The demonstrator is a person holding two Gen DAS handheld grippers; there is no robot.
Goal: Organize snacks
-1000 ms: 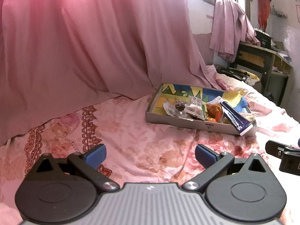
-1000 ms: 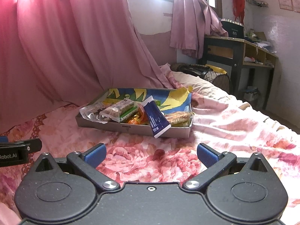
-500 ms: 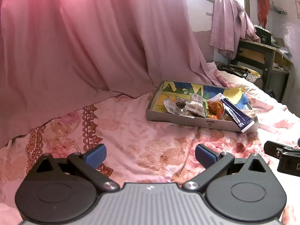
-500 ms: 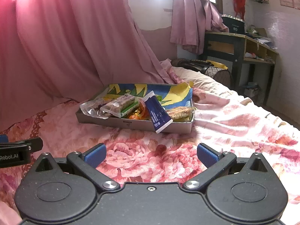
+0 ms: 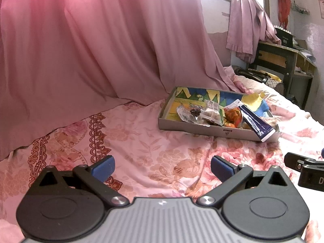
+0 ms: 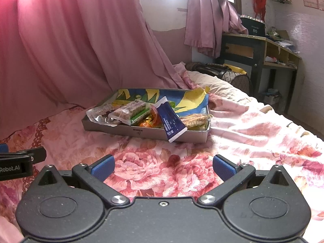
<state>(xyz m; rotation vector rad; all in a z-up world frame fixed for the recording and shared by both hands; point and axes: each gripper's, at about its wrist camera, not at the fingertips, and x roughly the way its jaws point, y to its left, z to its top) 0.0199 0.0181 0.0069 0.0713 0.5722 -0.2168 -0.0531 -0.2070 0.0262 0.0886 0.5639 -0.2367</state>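
A shallow grey box [image 5: 188, 128] [image 6: 113, 129] with a colourful lining sits on the floral bedsheet. It holds several snack packets: clear wrapped bars [image 5: 210, 113] [image 6: 129, 111], orange sweets [image 5: 232, 115] [image 6: 145, 124] and a dark blue packet [image 5: 255, 123] [image 6: 171, 121] that leans over the front rim. My left gripper [image 5: 162, 168] is open and empty, low over the sheet, left of and well short of the box. My right gripper [image 6: 163, 167] is open and empty, in front of the box.
A pink curtain [image 5: 91, 46] hangs behind the bed on the left. A dark wooden desk [image 6: 261, 48] stands at the back right, with a bag [image 6: 218, 71] near it. The rumpled sheet [image 6: 253, 121] spreads right of the box.
Both grippers have drawn back slightly from the box, which now looks a little farther and higher in both views. Both stay open and empty.
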